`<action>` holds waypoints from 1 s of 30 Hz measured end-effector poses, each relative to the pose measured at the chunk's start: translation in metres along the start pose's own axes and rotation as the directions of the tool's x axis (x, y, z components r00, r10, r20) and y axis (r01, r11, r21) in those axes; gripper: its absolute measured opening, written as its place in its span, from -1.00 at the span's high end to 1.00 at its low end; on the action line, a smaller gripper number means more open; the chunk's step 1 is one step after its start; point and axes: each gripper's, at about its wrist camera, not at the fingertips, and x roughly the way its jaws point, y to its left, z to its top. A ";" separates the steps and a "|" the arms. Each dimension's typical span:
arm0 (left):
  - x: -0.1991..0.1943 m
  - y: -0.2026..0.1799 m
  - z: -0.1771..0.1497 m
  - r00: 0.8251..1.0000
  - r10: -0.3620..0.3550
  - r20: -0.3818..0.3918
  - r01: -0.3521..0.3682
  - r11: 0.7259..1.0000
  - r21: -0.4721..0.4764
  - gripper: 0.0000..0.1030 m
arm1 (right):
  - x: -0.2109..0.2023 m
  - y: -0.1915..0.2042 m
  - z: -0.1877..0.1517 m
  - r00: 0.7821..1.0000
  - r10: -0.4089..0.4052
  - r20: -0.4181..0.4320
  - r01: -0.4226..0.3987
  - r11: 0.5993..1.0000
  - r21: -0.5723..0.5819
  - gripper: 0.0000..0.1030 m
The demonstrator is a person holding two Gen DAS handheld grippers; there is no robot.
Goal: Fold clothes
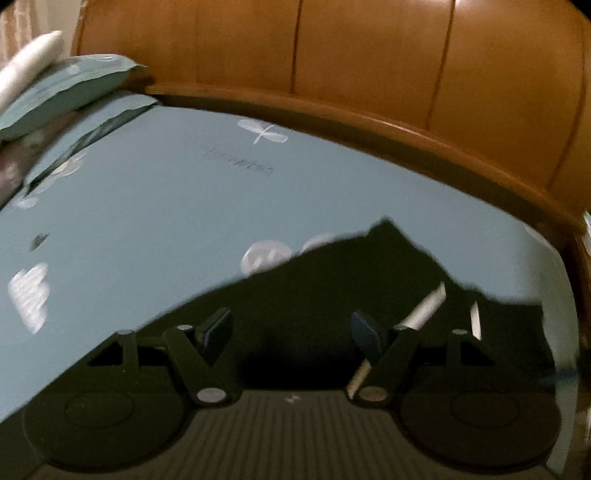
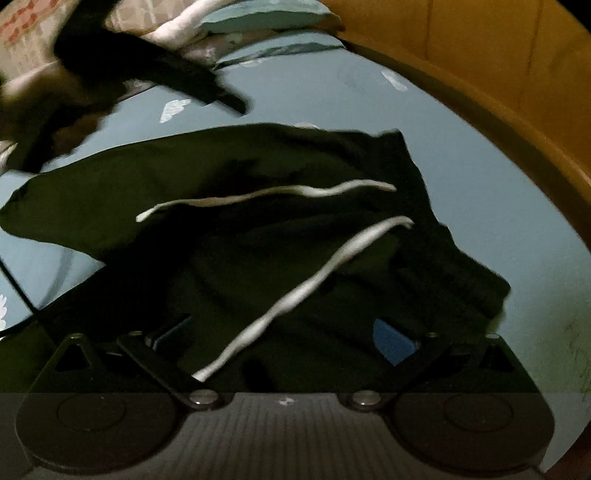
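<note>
Only right wrist view, drawcords (image 2: 306,284), pillows (image 2: 258,14)

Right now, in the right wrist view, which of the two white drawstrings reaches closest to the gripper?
The lower, diagonal drawstring: its end comes down beside the right gripper. The upper drawstring lies almost level across the dark garment, farther away.

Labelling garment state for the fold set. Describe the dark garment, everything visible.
The dark garment is black or very dark green, soft matte cloth, crumpled in loose overlapping folds, not flat. Two white drawstrings trail across it, so it looks like a hooded or waistband piece; which one I cannot tell. It lies on the blue patterned bedsheet near the wooden bed frame. In the left wrist view one corner peaks up. Both hand-held grippers, left and right, sit open above its near edge; contact is unclear.
</note>
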 end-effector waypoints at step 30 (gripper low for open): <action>-0.053 0.032 -0.159 0.990 0.127 -0.060 -0.139 0.948 -0.286 -0.39 | 0.034 0.043 -0.031 0.973 0.049 -0.225 -0.103 0.966 -0.235 -1.00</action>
